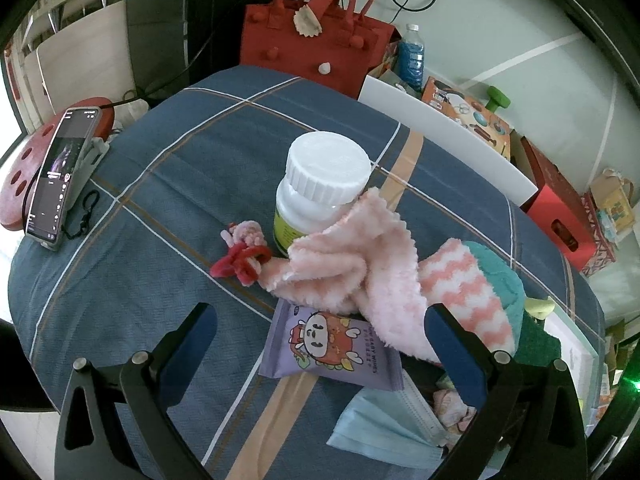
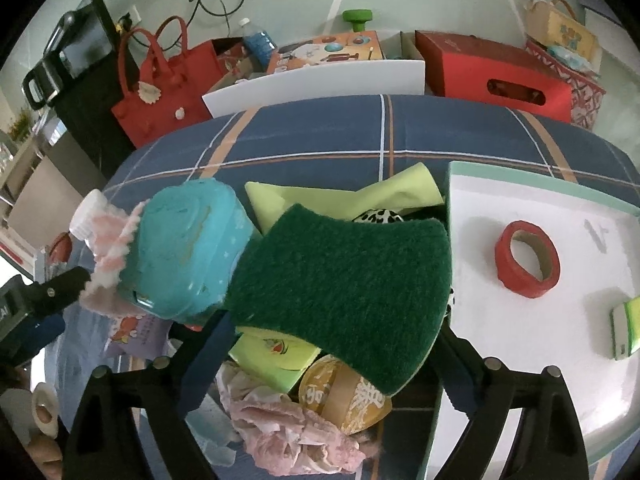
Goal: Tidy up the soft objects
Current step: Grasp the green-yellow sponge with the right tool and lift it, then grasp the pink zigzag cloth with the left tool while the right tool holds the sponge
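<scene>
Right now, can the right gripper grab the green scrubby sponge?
Probably yes. The green scouring sponge lies on top of the pile, right between the right gripper's open fingers, with nothing covering it. The fingers don't look to be pressing on it yet.

Left wrist cam sat just behind its own fingers (image 1: 454,352), tilted steeply down, looking across the desk (image 1: 192,168) toward the far edge w/ the red bag (image 1: 316,40). It was close to the pink cloth (image 1: 360,264) and white-capped bottle (image 1: 324,188).

Right wrist cam, likewise behind its fingers (image 2: 204,364) and angled down, was very near the green scouring pad (image 2: 344,280), w/ the white tray (image 2: 520,208) at the desk's right edge.

Shared: teal cloth (image 2: 180,252), pink cloth, bottle, scouring pad, red bag, white board (image 2: 320,80) at the far edge; the left gripper's finger (image 2: 60,284) showed in the right view.
</scene>
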Demonstrator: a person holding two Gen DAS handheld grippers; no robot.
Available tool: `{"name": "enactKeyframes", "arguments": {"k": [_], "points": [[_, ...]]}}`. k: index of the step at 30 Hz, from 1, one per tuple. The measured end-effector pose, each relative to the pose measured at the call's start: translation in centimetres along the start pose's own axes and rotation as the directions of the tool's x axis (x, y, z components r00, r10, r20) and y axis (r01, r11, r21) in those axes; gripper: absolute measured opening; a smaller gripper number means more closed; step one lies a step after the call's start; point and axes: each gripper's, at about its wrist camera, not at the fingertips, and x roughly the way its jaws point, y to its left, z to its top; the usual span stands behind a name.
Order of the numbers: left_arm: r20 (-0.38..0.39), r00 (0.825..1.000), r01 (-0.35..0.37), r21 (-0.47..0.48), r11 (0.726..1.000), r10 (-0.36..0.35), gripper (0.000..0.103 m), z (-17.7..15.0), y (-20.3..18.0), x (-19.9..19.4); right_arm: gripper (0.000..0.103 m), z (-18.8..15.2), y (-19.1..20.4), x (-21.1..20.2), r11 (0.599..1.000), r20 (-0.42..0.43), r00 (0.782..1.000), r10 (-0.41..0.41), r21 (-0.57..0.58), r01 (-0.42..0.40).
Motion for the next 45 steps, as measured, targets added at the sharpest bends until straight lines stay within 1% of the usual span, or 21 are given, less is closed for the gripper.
{"name": "enactKeyframes", "arguments": {"k": [3,8,12,16,19,25,28,32,33,34,37,38,41,43,45], "points": [[0.002,1.000,0.005,-0.004,1.000,-0.005,0.103,0.1,0.0,-0.1,0.094,0.0,-0.4,-0.4,1.000,0.002,1.000,0.004,0.010,-0.004],[0.005,1.000,0.018,-0.007,1.000,-0.018,0.103,0.1,0.1,-0.4,0.094,0.3,-0.5,-1.7,1.000,0.029,1.000,0.003,0.019,-0.003],[0.008,1.000,0.026,0.005,1.000,-0.026,0.103,0.0,-0.3,-0.6,0.094,0.4,-0.7,-2.6,1.000,0.032,0.999,0.000,0.030,-0.001],[0.005,0.999,0.054,0.022,0.998,-0.054,0.103,0.0,-1.0,-0.6,0.094,0.6,-1.2,-3.8,0.999,0.039,0.999,-0.014,0.043,0.012],[-0.013,0.996,0.084,0.031,0.996,-0.083,0.103,-0.2,-1.6,-0.3,0.094,0.7,-1.8,-5.1,0.998,0.062,0.998,-0.029,0.051,0.026],[-0.049,0.994,0.096,0.049,0.994,-0.094,0.103,-0.7,-2.5,0.5,0.094,1.1,-2.8,-7.3,0.996,0.108,0.992,-0.061,0.069,0.054],[-0.047,0.994,0.102,0.066,0.993,-0.099,0.103,-0.8,-3.0,0.4,0.094,1.1,-3.0,-7.4,0.996,0.110,0.992,-0.059,0.076,0.051],[-0.056,0.988,0.149,0.063,0.987,-0.146,0.101,-0.9,-3.2,0.3,0.094,1.1,-3.0,-7.3,0.996,0.105,0.993,-0.058,0.077,0.050],[-0.059,0.986,0.158,0.062,0.986,-0.154,0.096,-0.9,-3.2,0.3,0.094,1.1,-3.0,-7.3,0.996,0.106,0.993,-0.058,0.077,0.050],[-0.065,0.984,0.170,0.063,0.984,-0.165,0.089,-0.9,-3.2,0.4,0.094,1.1,-3.0,-7.3,0.996,0.107,0.993,-0.058,0.077,0.050],[-0.083,0.979,0.194,0.062,0.979,-0.188,0.078,-1.1,-3.5,0.6,0.094,1.1,-3.1,-7.3,0.996,0.107,0.993,-0.058,0.078,0.050],[-0.086,0.977,0.202,0.063,0.977,-0.196,0.076,-1.2,-3.6,0.6,0.094,1.1,-3.0,-7.3,0.996,0.108,0.993,-0.057,0.078,0.049],[-0.083,0.972,0.227,0.065,0.972,-0.222,0.065,-1.1,-3.8,0.4,0.094,1.1,-3.1,-7.4,0.996,0.109,0.992,-0.059,0.078,0.050],[-0.084,0.966,0.251,0.062,0.966,-0.245,0.055,-1.1,-3.9,0.3,0.094,1.1,-3.1,-7.4,0.996,0.110,0.992,-0.059,0.077,0.050],[-0.085,0.960,0.272,0.055,0.961,-0.267,0.048,-1.2,-3.9,0.3,0.094,1.1,-3.1,-7.4,0.996,0.111,0.992,-0.058,0.078,0.050]]}}
